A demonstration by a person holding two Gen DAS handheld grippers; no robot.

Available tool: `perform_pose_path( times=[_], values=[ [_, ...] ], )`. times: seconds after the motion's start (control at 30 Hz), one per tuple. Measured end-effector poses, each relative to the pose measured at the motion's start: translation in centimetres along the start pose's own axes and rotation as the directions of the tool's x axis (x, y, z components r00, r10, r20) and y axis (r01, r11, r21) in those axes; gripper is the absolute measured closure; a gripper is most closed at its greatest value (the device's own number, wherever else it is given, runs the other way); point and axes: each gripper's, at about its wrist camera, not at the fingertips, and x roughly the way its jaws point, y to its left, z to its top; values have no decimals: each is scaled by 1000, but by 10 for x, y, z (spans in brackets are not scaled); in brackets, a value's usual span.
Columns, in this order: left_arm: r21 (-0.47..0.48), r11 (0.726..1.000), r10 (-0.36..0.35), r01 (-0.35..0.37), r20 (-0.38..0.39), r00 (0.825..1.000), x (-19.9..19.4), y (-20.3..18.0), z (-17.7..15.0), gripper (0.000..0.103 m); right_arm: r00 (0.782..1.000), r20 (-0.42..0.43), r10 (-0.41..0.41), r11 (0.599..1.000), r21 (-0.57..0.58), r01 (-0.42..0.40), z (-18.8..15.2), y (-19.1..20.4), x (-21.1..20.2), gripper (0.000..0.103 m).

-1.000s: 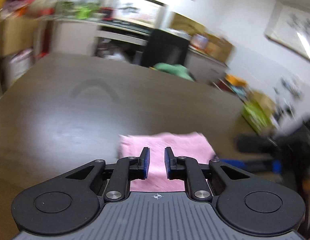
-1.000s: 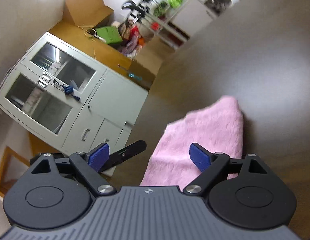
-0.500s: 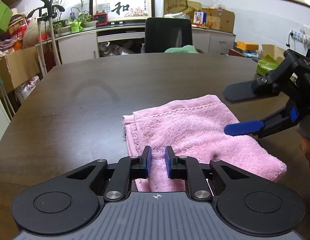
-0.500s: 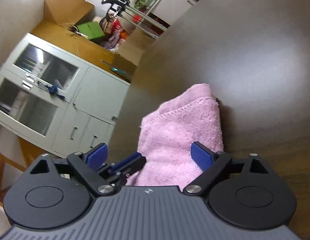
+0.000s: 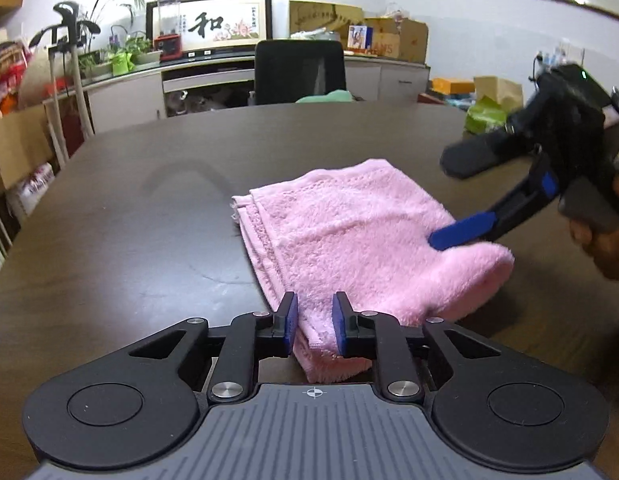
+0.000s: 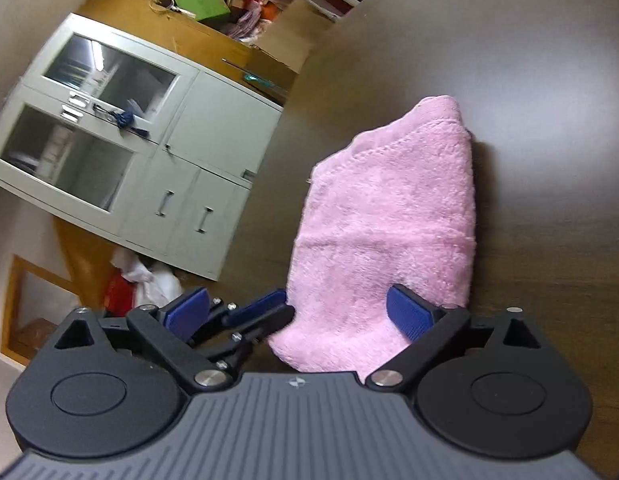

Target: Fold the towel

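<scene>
A pink towel (image 5: 349,232) lies folded in several layers on the dark table (image 5: 149,208). My left gripper (image 5: 314,326) hovers low over its near corner. The jaws stand a narrow gap apart and are opening, with the towel's edge showing in the gap and the pads not pressing it. My right gripper (image 5: 449,200) comes in from the right, held by a hand (image 5: 605,248). Its jaws are wide and still opening, the lower blue finger (image 5: 461,234) resting on the towel's top. In the right wrist view the towel (image 6: 389,208) runs away from the right gripper (image 6: 299,312).
A black office chair (image 5: 299,70) stands at the table's far edge with a green cloth (image 5: 325,97) beside it. Cabinets, plants and cardboard boxes line the back wall. A grey glass-door cabinet (image 6: 121,140) stands beyond the table's left edge.
The left gripper has sunk toward the towel's near corner, its gap a little wider. The right gripper's jaws have spread further. The towel has settled flat on the table.
</scene>
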Motion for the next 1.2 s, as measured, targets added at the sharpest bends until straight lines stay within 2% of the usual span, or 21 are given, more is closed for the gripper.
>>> perform_pose_path(
  times=[0.13, 0.23, 0.37, 0.5, 0.6, 0.73, 0.8, 0.9, 1.07, 1.2],
  values=[
    [14, 1000, 17, -17, 4, 1000, -3, -1, -1, 77, 999, 23, 37, 999, 22, -37, 2, -4, -4, 5],
    [-15, 1000, 6, -6, 12, 1000, -10, 4, 3, 77, 998, 39, 58, 997, 44, -60, 5, -9, -5, 5],
    [-26, 1000, 14, -12, 69, 998, -14, 4, 24, 75, 996, 65, 68, 997, 40, -71, 6, -11, -7, 4],
    [-65, 998, 8, -4, 52, 999, 13, 10, 50, 75, 993, 97, 74, 996, 49, -79, 7, -16, -8, 4],
    [-104, 994, 21, -19, 15, 1000, 37, 16, 56, 75, 991, 109, 73, 995, 58, -79, 8, -18, -7, 4],
    [-132, 988, 77, -78, -11, 997, 56, 22, 52, 75, 993, 108, 42, 999, 21, -45, 6, -13, -5, 3],
    [-147, 986, 83, -81, 12, 996, 54, 24, 48, 75, 994, 104, 22, 1000, -4, -22, 5, -8, -5, 3],
    [-171, 976, 142, -134, 36, 989, 51, 27, 45, 75, 995, 103, 7, 1000, -19, -5, 3, -5, -5, 3],
    [-185, 977, 114, -109, 18, 993, 51, 35, 45, 75, 995, 104, 6, 1000, -15, -5, 2, -5, -7, 3],
    [-130, 982, 137, -134, 8, 991, 52, 30, 45, 75, 995, 104, 6, 1000, -12, -5, 2, -6, -8, 3]
  ],
)
